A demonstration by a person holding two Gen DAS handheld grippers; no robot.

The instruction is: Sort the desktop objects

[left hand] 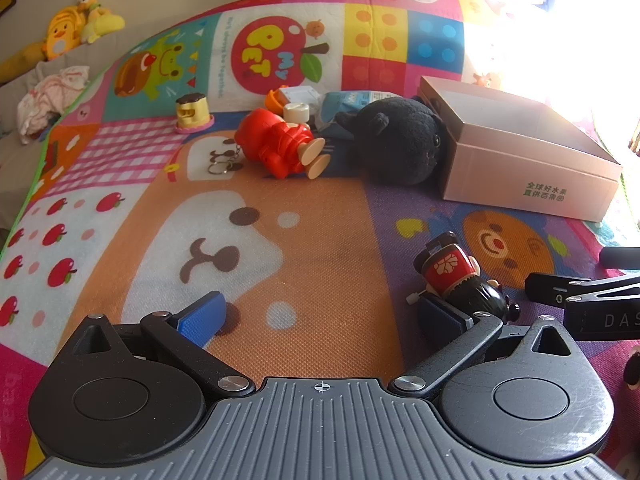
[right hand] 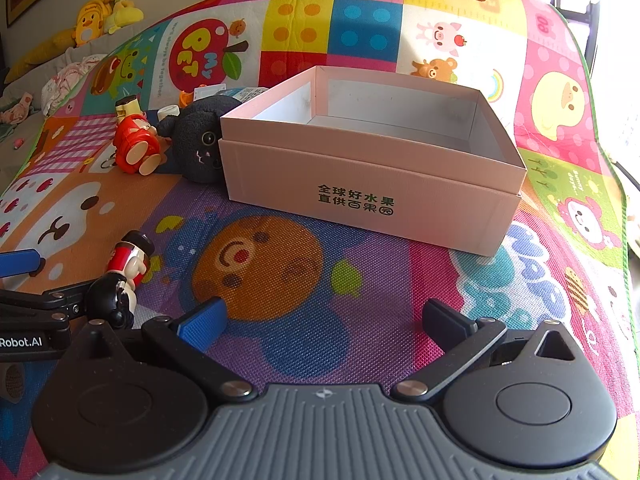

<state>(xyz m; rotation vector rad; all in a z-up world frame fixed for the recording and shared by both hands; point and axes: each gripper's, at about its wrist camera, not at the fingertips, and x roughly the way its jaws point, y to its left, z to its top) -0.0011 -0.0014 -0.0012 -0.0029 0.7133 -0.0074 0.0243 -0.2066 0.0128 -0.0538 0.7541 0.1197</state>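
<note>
Both tools stand spread wide with nothing between their fingers. The left tool point(left hand: 320, 316) hangs over the colourful play mat point(left hand: 320, 240), above its orange dog-face panel; a small red-and-black wind-up figure point(left hand: 460, 280) lies on the mat, touching or just beside the tool's right-hand finger, outside the gap. The right tool point(right hand: 324, 320) hangs just beside the left one, over the round orange face printed on the mat, and looks toward the open pink cardboard box point(right hand: 372, 184), which sits on the mat and shows a bare white inside. A black plush toy point(left hand: 404, 144) lies against the box's left wall. Left of the plush, a red toy figure point(left hand: 280, 148) lies on its side with a key ring point(left hand: 220, 168) near it, and a small yellow toy with a brown top point(left hand: 192, 114) stands further left. A white-capped item and some packets lie behind the red figure, too crowded to identify.
</note>
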